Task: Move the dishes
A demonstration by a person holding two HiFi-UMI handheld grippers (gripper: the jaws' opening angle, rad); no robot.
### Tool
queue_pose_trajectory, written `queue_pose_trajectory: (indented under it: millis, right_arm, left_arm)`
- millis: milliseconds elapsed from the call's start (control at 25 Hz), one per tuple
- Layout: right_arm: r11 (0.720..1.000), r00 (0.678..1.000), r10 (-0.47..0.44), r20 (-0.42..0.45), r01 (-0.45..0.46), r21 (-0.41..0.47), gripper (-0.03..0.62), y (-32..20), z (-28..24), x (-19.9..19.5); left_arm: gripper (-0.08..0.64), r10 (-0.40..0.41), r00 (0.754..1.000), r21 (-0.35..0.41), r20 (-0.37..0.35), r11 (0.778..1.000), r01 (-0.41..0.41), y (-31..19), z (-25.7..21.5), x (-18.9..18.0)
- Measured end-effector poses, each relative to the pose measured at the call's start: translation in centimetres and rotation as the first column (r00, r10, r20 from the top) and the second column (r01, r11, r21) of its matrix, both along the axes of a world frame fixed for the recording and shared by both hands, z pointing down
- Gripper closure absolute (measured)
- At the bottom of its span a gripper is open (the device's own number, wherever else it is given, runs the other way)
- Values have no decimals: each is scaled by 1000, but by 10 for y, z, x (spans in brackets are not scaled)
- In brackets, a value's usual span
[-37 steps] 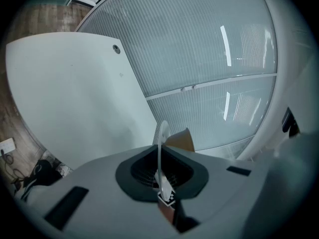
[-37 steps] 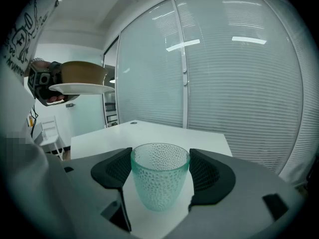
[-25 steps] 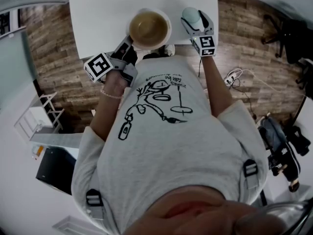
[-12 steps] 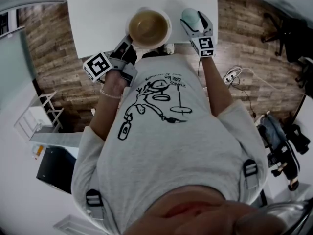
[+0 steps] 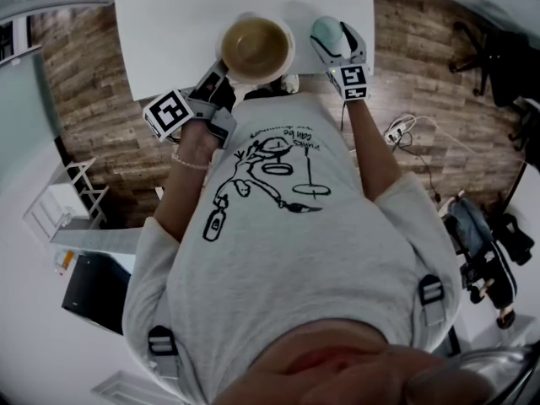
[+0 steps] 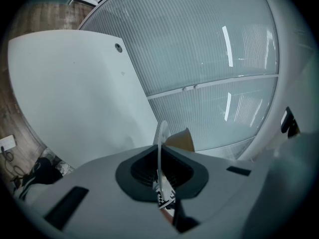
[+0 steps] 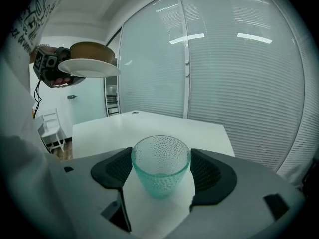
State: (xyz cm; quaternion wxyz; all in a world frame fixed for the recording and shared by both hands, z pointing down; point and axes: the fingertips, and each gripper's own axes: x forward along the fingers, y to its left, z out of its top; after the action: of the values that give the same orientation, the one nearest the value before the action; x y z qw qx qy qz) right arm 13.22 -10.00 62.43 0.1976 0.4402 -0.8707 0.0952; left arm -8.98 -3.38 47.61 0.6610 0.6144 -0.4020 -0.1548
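The white plate (image 6: 160, 138) carrying a brown bowl (image 5: 256, 47) hangs over the white worktop's (image 5: 169, 24) near edge, rim pinched by the left tool (image 5: 218, 81). The right tool (image 7: 160, 169), clamping a teal dimpled glass (image 7: 160, 163), has crept slightly farther over the worktop; set-down looks close.

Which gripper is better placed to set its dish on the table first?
Probably right: the right gripper holds the glass upright over the table; the left gripper carries the plate and bowl raised high.
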Motion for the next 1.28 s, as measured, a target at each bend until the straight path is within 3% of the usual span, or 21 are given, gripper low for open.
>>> queue_pose_trajectory:
  millis: [320, 560, 640, 680, 800, 960, 1120, 1280]
  right_arm:
    - [1000, 1000, 4, 2, -4, 11, 227, 0, -10, 1]
    - [998, 999, -41, 14, 40, 56, 229, 3, -71, -2]
    - [999, 999, -31, 18, 31, -18, 244, 5, -88, 0]
    - [998, 999, -19, 30, 21, -67, 325, 5, -94, 1]
    - [984, 994, -19, 107, 37, -173, 428, 6, -122, -7]
    - [948, 976, -91, 197, 146, -282, 448, 10, -157, -41]
    - [912, 947, -175, 271, 260, -318, 451, 16, -186, -73]
    - [868, 928, -241, 286, 337, -364, 451, 26, -195, -98]
  left_arm:
    - [549, -5, 1000, 1, 2, 1000, 5, 1, 1, -1]
    - [550, -9, 1000, 10, 1, 1000, 9, 0, 2, -1]
    - [549, -11, 1000, 12, -3, 1000, 11, 0, 2, -1]
    - [551, -9, 1000, 14, -3, 1000, 9, -1, 2, -1]
    - [550, 0, 1000, 19, -6, 1000, 0, -1, 3, 1]
    - [550, 6, 1000, 15, -13, 1000, -6, 0, 4, 2]
    - [550, 16, 1000, 21, -12, 1000, -16, -1, 4, 3]
    - [551, 20, 1000, 25, -11, 999, -20, 0, 5, 2]
